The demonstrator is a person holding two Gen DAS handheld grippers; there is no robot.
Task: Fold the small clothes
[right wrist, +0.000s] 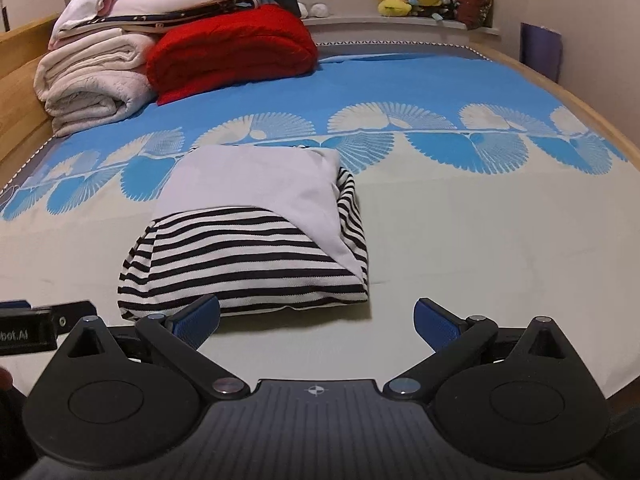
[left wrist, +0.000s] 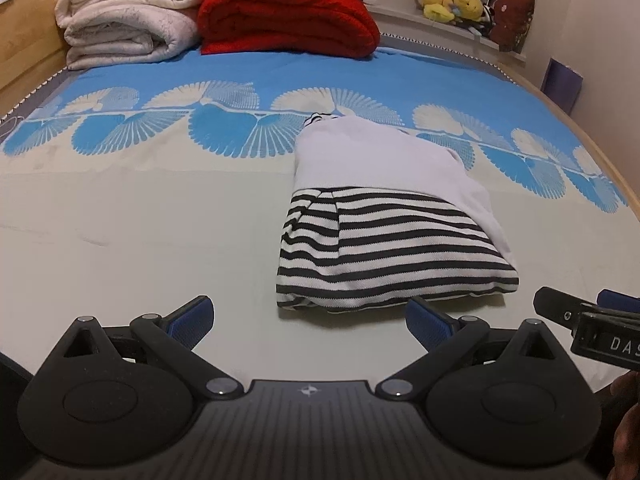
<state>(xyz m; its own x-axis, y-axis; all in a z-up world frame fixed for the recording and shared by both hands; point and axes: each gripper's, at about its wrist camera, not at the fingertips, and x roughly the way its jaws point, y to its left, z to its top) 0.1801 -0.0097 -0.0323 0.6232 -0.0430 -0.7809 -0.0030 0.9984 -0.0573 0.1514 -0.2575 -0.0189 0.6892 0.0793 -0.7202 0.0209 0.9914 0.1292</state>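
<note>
A small garment [left wrist: 384, 236], white on top and black-and-white striped below, lies folded into a compact rectangle on the bed; the right wrist view shows the same garment [right wrist: 248, 248]. My left gripper [left wrist: 310, 322] stands open just short of the garment's near edge, nothing between its blue pads. My right gripper [right wrist: 318, 322] is open wide too, its left pad close to the garment's near hem, nothing held. The right gripper's body [left wrist: 600, 332] shows at the right edge of the left wrist view.
The bed sheet [left wrist: 160, 216] is cream with a blue fan pattern. At the far end sit a rolled white blanket [left wrist: 120, 20] and a folded red blanket [left wrist: 288, 16]. Plush toys [left wrist: 452, 2] line a shelf. A wooden bed rail [right wrist: 592, 104] runs along the right.
</note>
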